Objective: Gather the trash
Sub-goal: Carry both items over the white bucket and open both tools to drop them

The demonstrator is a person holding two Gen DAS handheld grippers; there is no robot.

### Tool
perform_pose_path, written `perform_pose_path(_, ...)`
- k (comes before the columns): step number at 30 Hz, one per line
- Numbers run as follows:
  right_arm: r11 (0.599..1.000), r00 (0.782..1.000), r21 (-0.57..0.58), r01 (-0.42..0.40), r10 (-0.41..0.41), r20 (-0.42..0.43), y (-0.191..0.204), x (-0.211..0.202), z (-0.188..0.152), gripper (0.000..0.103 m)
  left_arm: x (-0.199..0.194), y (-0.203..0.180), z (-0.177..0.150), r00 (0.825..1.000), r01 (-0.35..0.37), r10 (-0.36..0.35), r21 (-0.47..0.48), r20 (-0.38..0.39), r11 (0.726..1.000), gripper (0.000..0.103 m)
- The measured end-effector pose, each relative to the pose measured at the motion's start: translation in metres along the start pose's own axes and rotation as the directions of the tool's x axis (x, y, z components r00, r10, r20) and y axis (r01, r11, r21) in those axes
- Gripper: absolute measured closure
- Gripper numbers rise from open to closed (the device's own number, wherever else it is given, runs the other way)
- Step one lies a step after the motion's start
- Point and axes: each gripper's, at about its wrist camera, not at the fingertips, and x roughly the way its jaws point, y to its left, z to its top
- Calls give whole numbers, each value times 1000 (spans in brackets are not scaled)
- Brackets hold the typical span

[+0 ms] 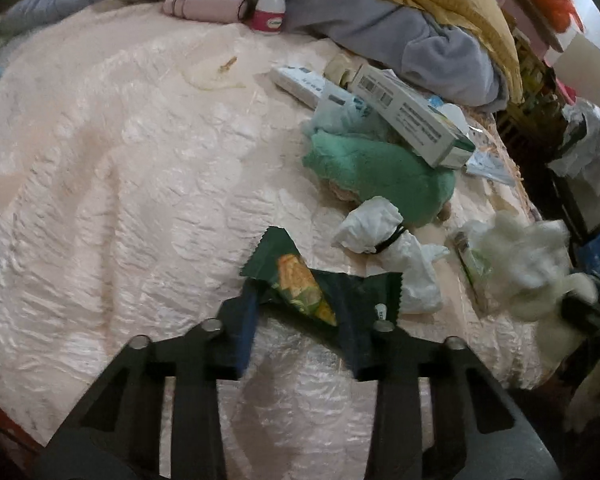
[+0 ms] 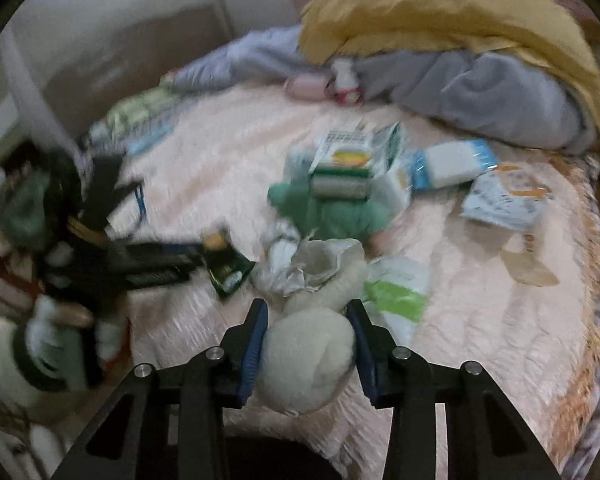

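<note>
Two pieces of trash are in the fingers at this moment. Left gripper point(image 1: 306, 320): fingers set wide, a dark green snack wrapper point(image 1: 320, 288) spanning the gap between the tips; both ends of the wrapper reach the pads, so I judge it grasped, though slack. Wrapper long axis runs across the fingers, left to right in the left wrist view, with one torn corner pointing up and away. Right gripper point(image 2: 307, 344): fingers clenched on a whitish wad point(image 2: 306, 360), rounded, no clear long axis, bulging toward the camera.

Both sit just above the pink bed cover point(image 1: 120, 160). Left on the bed: a crumpled white tissue bound with a black band point(image 1: 384, 236), just beyond the wrapper; a green cloth point(image 1: 372, 168); a white carton point(image 1: 412, 116) resting on it; a small bottle point(image 1: 270, 6) near the grey blanket point(image 1: 420, 36); a green-and-white plastic bag point(image 2: 400, 292) beside the wad.

Progress, as judged: early. Most litter not yet collected. A lined bin point(image 1: 588, 152) appears off the bed's far edge; contents cannot be seen.
</note>
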Motion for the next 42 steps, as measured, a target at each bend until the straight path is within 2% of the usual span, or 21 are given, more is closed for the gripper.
perform_pose_path(1,1000,1000,20,5,-5,25,-3,-7,1,64,-2,0,0,1000,10,-10,-4,1,1000,91)
perform_pose_path(6,994,995,106,16,-26,98,-30,-46,-5,64,-27,-12,6,998,43,-44,31,37,999,93)
perform_pose_path(11,981,987,192,20,-50,151,-61,-75,-14,64,-54,-45,19,993,82,-91,106,78,991,93)
perform_pose_path(17,958,970,266,109,-161,182,-100,-114,-30,64,-54,-115,34,981,175,-188,202,48,964,93)
perform_pose_path(21,926,950,324,195,-260,171,-133,-140,-50,64,-41,-177,36,967,249,-255,277,-15,928,93)
perform_pose_path(25,870,918,407,280,-366,151,-180,-175,-76,64,-25,-249,32,953,299,-291,380,-79,875,93)
perform_pose_path(29,792,874,489,366,-473,113,-221,-207,-102,64,-7,-326,30,926,376,-346,448,-151,811,93)
perform_pose_path(32,724,844,552,413,-533,66,-251,-222,-123,64,10,-372,28,908,419,-371,474,-196,775,93)
perform_pose_path(34,678,828,594,433,-559,34,-267,-228,-137,64,23,-402,25,890,456,-392,470,-233,756,93)
perform_pose_path(40,608,794,635,477,-607,-14,-291,-232,-162,63,56,-465,12,876,482,-399,488,-270,728,91)
perform_pose_path(41,602,791,638,480,-612,-18,-293,-232,-163,63,62,-473,9,876,483,-397,491,-275,725,90)
perform_pose_path(42,593,785,643,483,-619,-19,-295,-234,-165,63,67,-480,6,874,485,-397,492,-279,723,84)
